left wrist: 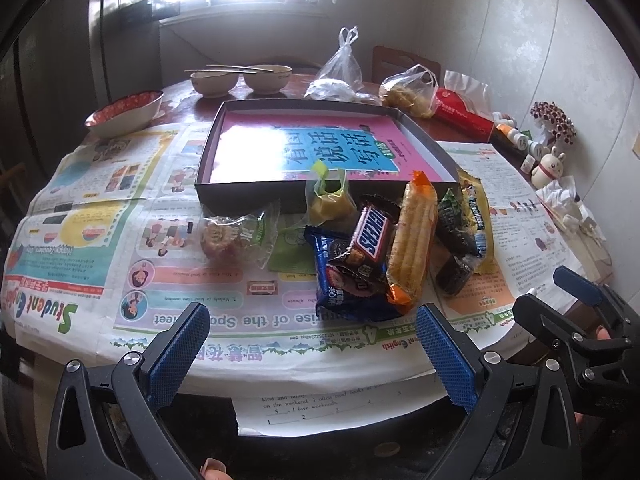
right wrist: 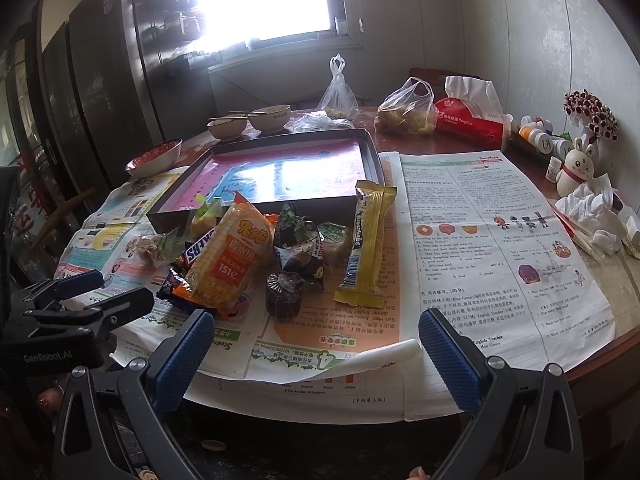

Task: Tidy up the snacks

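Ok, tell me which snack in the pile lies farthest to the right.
The long yellow chocolate bar. It lies lengthwise at the pile's right edge, beside the dark-wrapped snacks, with only newspaper beyond it.

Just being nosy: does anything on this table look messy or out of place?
Yes. The snacks lie heaped against the outside of the empty box, a Snickers bar tilted on top. Crumpled tissues sit by the wall.
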`<state>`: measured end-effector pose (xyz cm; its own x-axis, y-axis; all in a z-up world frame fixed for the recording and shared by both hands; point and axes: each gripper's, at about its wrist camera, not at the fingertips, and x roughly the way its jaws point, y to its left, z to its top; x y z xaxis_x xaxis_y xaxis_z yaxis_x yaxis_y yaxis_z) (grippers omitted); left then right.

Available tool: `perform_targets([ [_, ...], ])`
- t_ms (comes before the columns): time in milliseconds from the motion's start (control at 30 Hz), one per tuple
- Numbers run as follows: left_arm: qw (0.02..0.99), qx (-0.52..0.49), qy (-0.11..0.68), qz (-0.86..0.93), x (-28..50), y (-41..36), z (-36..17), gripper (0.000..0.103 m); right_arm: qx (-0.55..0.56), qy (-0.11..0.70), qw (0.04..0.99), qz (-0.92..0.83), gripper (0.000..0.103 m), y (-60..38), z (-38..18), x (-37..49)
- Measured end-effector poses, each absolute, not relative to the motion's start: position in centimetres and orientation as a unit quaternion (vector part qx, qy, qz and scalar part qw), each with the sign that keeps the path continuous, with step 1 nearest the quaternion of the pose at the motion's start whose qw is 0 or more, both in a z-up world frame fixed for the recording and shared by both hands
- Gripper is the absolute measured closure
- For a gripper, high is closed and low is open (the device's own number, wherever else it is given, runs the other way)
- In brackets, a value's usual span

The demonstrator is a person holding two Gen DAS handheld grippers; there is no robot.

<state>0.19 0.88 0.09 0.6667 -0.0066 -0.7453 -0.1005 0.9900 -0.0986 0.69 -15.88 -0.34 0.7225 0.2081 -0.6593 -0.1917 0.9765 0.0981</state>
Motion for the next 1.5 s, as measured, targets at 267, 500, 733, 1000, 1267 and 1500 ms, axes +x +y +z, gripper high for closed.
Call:
perform_targets([
  [267,0.915,-0.077,0.395,0.039,0.3,2.6,0.5,0.001,0.015,0.357,0.928,0.105,0.000,-16.2,-0.6,1.0],
  [500,0.917,-0.095,0.385,0.049,0.6,3.8,0.5,0.001,0.024,0.360,0.927,0.105,0.000,-16.6,-0.8,1.6],
  [733,0.914,-0.109,0.386,0.065,1.2,5.0,0.4,0.001,0.034,0.364,0.925,0.098,0.000,-17.5,-1.1,2.7],
  [1000,0.912,-0.111,0.385,0.089,2.4,6.7,0.3,0.001,0.053,0.371,0.924,0.071,0.000,-19.6,-1.5,5.4],
  [1267,0.906,-0.117,0.393,0.104,3.5,8.1,-0.2,0.001,0.071,0.397,0.913,0.060,0.005,-20.6,-2.6,8.9],
  [1500,0.903,-0.120,0.400,0.102,4.3,8.4,-0.7,0.001,0.074,0.404,0.909,0.062,0.022,-20.4,-3.0,11.2],
])
